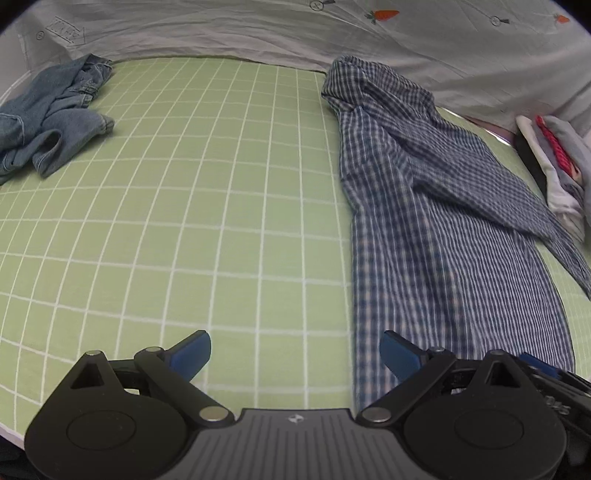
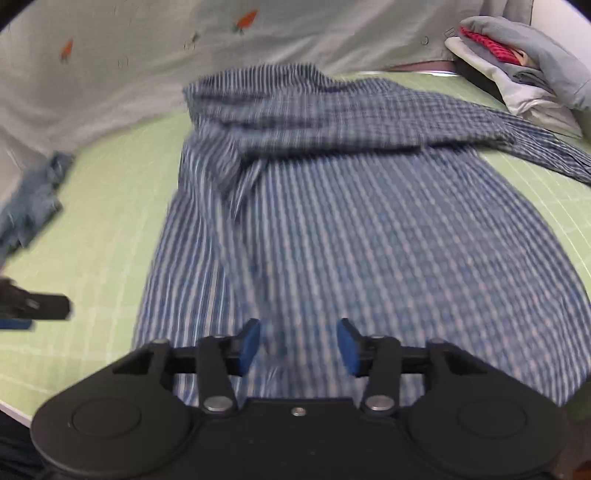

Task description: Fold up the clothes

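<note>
Item: checked shirt [image 2: 369, 229], blue and white, lying spread lengthwise on the green gridded mat [image 1: 184, 221] that covers the counter. Its collar end is bunched at the far edge, and one sleeve [image 1: 517, 214] is folded across the body, trailing off to the right. The cloth is light, soft and limp; it should drape and slide easily, so the hem corners or the shoulder seams look like the best places to pinch.

Right hand-held gripper [image 2: 299, 349]: over the near hem, jaws about half apart, nothing between the pads; the picture is smeared, so whether the tips brush the cloth cannot be told.

Left hand-held gripper [image 1: 295, 354]: jaws wide apart, empty, over bare mat just beside the shirt's left edge.

Adjacent: crumpled denim garment [image 1: 48, 122] at the far left, well apart from the shirt; stack of folded clothes [image 2: 524, 62] at the far right; white printed sheet [image 1: 258, 33] behind.

View notes: the left wrist view shows the grid and denim sharply; the right wrist view shows the shirt's full width and the stack's layers.
</note>
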`<state>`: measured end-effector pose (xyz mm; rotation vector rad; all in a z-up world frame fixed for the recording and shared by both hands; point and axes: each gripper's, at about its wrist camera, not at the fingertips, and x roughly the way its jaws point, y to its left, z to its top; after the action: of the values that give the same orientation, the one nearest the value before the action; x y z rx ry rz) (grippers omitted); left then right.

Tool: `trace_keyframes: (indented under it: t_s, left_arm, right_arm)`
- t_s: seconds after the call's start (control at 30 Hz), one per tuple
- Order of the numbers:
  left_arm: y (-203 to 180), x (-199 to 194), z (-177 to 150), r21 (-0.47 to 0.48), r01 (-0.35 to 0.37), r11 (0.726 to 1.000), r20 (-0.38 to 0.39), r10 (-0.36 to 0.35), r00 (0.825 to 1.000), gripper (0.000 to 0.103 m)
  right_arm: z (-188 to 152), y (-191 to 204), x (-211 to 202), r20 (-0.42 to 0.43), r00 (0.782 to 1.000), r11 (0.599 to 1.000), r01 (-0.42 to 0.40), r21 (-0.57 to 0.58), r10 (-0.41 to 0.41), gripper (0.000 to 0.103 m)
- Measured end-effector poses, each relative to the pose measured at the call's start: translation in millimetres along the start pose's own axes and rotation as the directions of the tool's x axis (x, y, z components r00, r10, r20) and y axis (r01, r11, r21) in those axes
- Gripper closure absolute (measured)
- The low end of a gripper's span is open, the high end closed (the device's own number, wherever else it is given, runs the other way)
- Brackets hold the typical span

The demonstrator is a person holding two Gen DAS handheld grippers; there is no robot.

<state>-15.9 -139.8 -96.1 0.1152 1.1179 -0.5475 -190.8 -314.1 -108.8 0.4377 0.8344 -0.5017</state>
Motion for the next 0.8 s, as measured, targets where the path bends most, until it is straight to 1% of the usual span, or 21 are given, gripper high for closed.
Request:
trace_keyframes:
  t_s: [0.03, 0.1, 0.2, 0.3, 0.33, 0.5, 0.57, 0.6, 0.67, 0.7, 0.8]
  left_arm:
    - [-6, 5, 5, -0.009, -0.014, 1.000, 0.007, 0.014, 1.000, 0.006]
    - [-16, 15, 15, -0.026, -0.041, 0.999, 0.013, 0.042, 0.999, 0.006]
    - [-29, 32, 30, -0.048, -0.082, 0.995, 0.008, 0.082, 0.997, 0.006]
    - [-36, 46, 49, -0.085, -0.100, 0.991, 0.006, 0.101, 0.995, 0.006]
    - [-38, 51, 57, -0.100, -0.104, 0.990, 0.010, 0.105, 0.994, 0.006]
    - [-40, 84, 118, -0.143, -0.092, 0.986, 0.041, 0.098, 0.994, 0.006]
    - [-38, 98, 145, -0.156, -0.082, 0.984, 0.059, 0.092, 0.994, 0.006]
    - [-35, 107, 162, -0.158, -0.074, 0.985, 0.074, 0.086, 0.994, 0.006]
    - [-32, 124, 196, -0.163, -0.062, 0.985, 0.099, 0.079, 0.992, 0.006]
    - [-30, 131, 213, -0.167, -0.060, 0.984, 0.110, 0.079, 0.991, 0.006]
    - [-26, 155, 263, -0.180, -0.052, 0.982, 0.141, 0.078, 0.987, 0.006]
  right_arm:
    - [9, -10, 2, 0.008, 1.000, 1.000, -0.003, 0.010, 0.003, 0.045]
    - [26, -32, 5, 0.023, 1.000, 0.999, -0.007, 0.031, 0.007, 0.045]
    - [52, -68, 16, 0.025, 0.999, 0.996, 0.035, 0.080, -0.037, 0.044]
    - [73, -103, 24, 0.032, 0.998, 0.988, 0.057, 0.141, -0.062, 0.043]
    - [80, -114, 28, 0.035, 0.997, 0.985, 0.065, 0.160, -0.072, 0.041]
    - [120, -169, 63, 0.058, 0.986, 0.959, 0.141, 0.245, -0.159, 0.040]
    - [143, -191, 77, 0.091, 0.977, 0.944, 0.161, 0.289, -0.194, 0.038]
    - [155, -201, 82, 0.111, 0.972, 0.937, 0.166, 0.307, -0.209, 0.037]
    - [180, -220, 98, 0.137, 0.961, 0.925, 0.185, 0.331, -0.241, 0.028]
    - [194, -229, 106, 0.142, 0.955, 0.920, 0.198, 0.339, -0.259, 0.028]
    - [227, -250, 135, 0.120, 0.945, 0.904, 0.248, 0.347, -0.305, 0.027]
